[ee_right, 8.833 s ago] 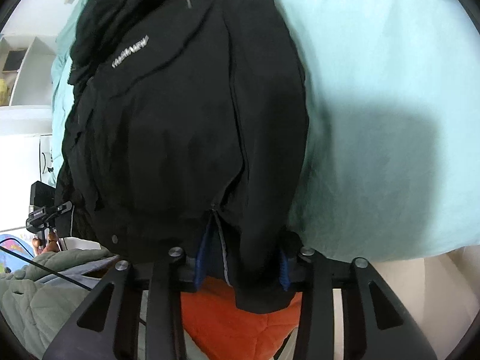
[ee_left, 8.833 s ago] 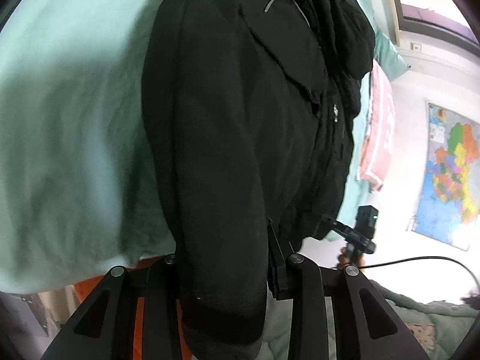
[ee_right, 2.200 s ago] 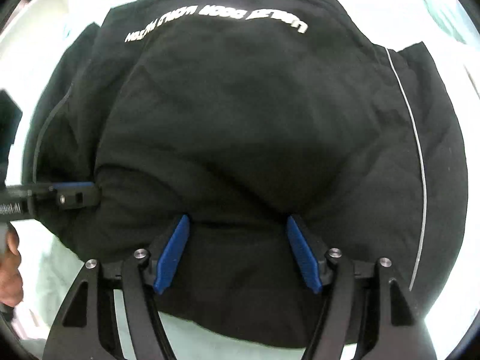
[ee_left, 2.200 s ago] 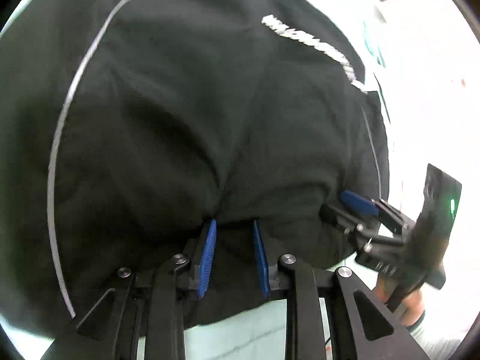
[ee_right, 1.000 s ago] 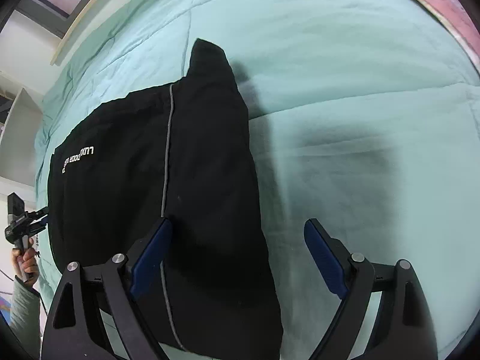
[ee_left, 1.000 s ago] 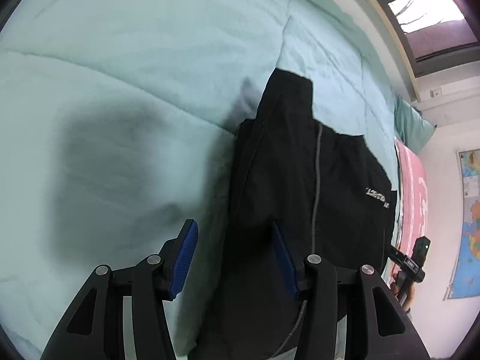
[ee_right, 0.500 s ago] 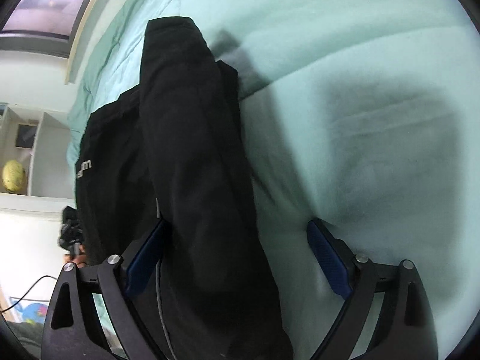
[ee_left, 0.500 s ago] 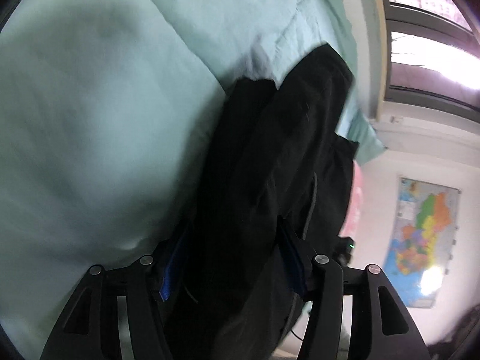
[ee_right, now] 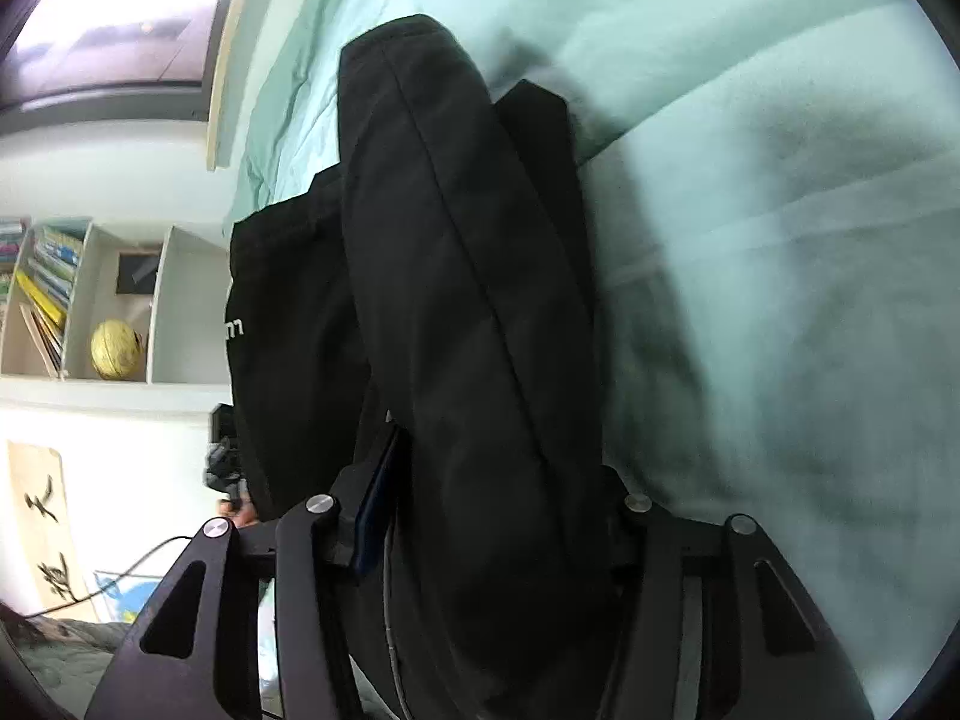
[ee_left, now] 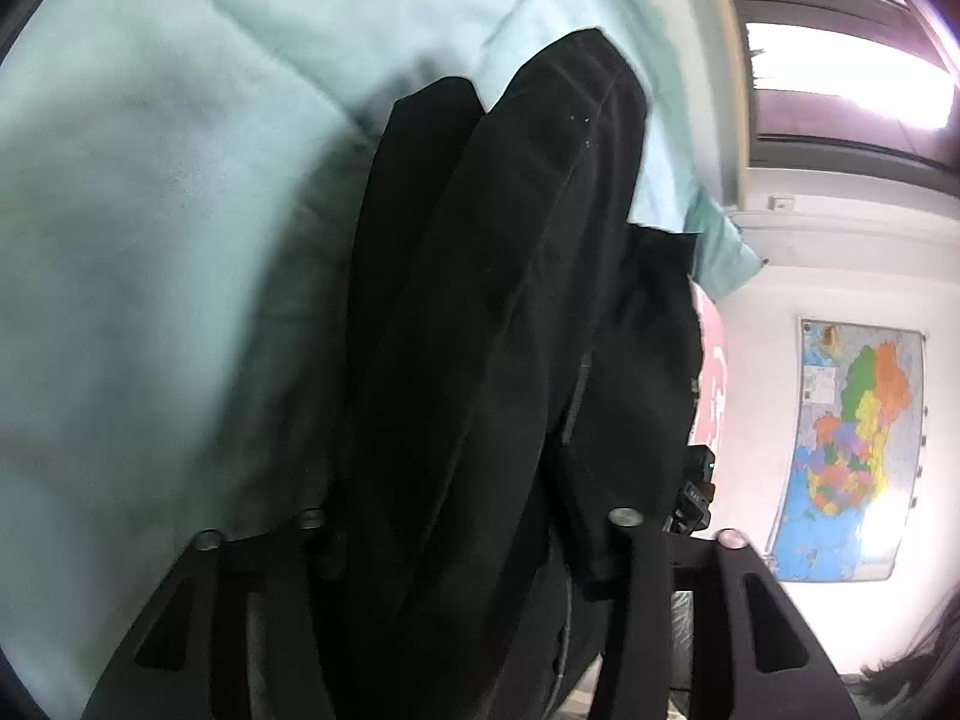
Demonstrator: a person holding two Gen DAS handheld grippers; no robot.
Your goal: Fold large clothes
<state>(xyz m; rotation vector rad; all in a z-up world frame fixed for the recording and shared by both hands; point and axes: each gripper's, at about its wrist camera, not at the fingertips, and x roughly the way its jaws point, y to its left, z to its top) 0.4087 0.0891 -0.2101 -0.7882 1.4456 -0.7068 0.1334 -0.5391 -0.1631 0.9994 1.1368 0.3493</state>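
Note:
A black jacket (ee_left: 498, 324) lies folded on a mint green quilt (ee_left: 150, 228). My left gripper (ee_left: 468, 534) has a thick fold of the jacket's near edge between its fingers, which hide under the cloth. In the right wrist view the jacket (ee_right: 468, 312) shows white lettering on its left panel. My right gripper (ee_right: 492, 510) also has a thick roll of the jacket between its fingers; the blue pad (ee_right: 378, 510) of the left finger presses against the cloth. The jacket's near edge is lifted off the quilt (ee_right: 780, 210).
A pink cloth (ee_left: 711, 384) lies beyond the jacket. A map (ee_left: 852, 456) hangs on the wall. A window (ee_left: 840, 54) is at the bed's far side. A white shelf (ee_right: 90, 300) holds books and a yellow ball (ee_right: 115, 350). A cable (ee_right: 138, 564) runs at the lower left.
Both grippers went from open around the jacket's side edges to closed on thick folds of it, and the near edge has risen off the quilt.

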